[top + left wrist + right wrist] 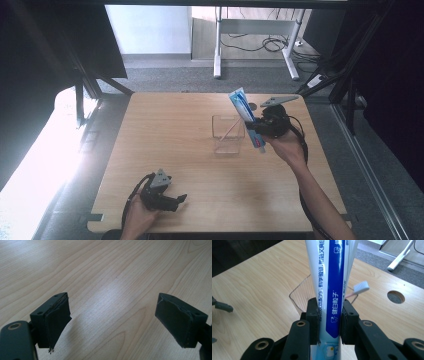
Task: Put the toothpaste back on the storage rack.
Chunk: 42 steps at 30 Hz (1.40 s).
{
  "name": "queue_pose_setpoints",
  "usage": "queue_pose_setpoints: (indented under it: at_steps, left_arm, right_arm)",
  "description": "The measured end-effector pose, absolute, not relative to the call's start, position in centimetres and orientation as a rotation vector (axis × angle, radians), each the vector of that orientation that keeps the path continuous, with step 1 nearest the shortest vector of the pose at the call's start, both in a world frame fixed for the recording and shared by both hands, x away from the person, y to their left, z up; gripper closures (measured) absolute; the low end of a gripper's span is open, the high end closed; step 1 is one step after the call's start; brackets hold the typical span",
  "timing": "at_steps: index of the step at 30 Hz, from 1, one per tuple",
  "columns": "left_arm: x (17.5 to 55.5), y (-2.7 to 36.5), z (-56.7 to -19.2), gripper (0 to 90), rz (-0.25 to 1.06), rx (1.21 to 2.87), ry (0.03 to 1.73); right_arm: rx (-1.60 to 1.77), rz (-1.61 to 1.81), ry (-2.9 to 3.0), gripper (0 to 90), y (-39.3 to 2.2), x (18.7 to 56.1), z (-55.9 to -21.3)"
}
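Note:
A white and blue toothpaste tube [244, 111] [332, 287] is held tilted above the table, with my right gripper [261, 127] [329, 320] shut on its lower part. Just left of it stands a clear plastic cup [227, 134] [299, 293] with a pink toothbrush [229, 131] leaning inside; the brush's white head [361, 287] shows behind the tube. My left gripper [179, 201] [112, 325] rests low near the table's front edge, open, with bare wood between its jaws.
The wooden table [165, 145] has a round hole [396, 297] near its far right corner. Behind the table are a white desk frame [255, 40] and cables [272, 44] on the floor. Dark frames stand at both sides.

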<state>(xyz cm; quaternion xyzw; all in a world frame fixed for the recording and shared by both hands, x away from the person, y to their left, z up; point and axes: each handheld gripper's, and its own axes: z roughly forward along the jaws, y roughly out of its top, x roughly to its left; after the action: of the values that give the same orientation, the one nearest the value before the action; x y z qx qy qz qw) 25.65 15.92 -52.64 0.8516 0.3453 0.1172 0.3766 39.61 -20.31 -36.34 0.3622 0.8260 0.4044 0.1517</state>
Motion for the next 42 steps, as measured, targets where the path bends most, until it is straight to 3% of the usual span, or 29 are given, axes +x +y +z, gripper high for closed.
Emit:
queue_pose_setpoints:
  at_steps: [42]
  left_arm:
    - [25.6, 16.2, -52.6, 13.0, 0.299, 2.177, 0.864]
  right_arm:
    - [1.043, 1.264, 2.316, 73.4, -14.3, 45.6, -38.3]
